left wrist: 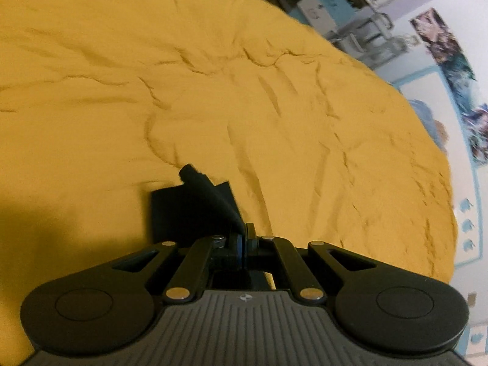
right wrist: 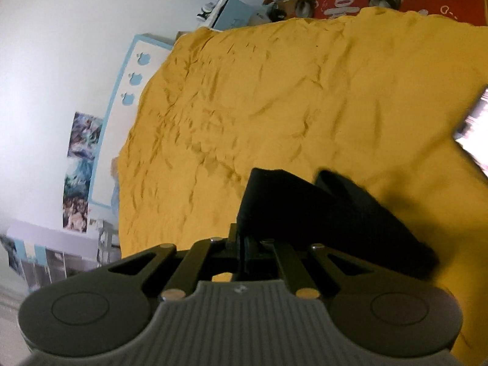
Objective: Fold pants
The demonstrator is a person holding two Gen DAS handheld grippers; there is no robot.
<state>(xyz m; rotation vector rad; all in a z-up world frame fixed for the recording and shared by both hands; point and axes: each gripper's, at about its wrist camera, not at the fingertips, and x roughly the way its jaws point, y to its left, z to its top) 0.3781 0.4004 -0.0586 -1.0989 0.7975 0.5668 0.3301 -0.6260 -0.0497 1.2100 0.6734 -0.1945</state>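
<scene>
The black pants (left wrist: 195, 207) hang from both grippers above a bed covered by a yellow sheet (left wrist: 213, 91). My left gripper (left wrist: 244, 238) is shut on a bunched edge of the pants, which rises up and to the left from the jaws. In the right wrist view my right gripper (right wrist: 242, 244) is shut on the pants (right wrist: 320, 213), which spread up and to the right in thick dark folds. Most of the garment is hidden below the grippers.
The wrinkled yellow sheet (right wrist: 274, 106) fills both views. A white wall with posters (right wrist: 80, 170) and a blue-framed panel borders the bed. Shelves and clutter (left wrist: 360, 30) stand beyond the far edge. A red patterned cloth (right wrist: 366, 3) lies past the bed. A blurred bright object (right wrist: 474, 131) is at the right edge.
</scene>
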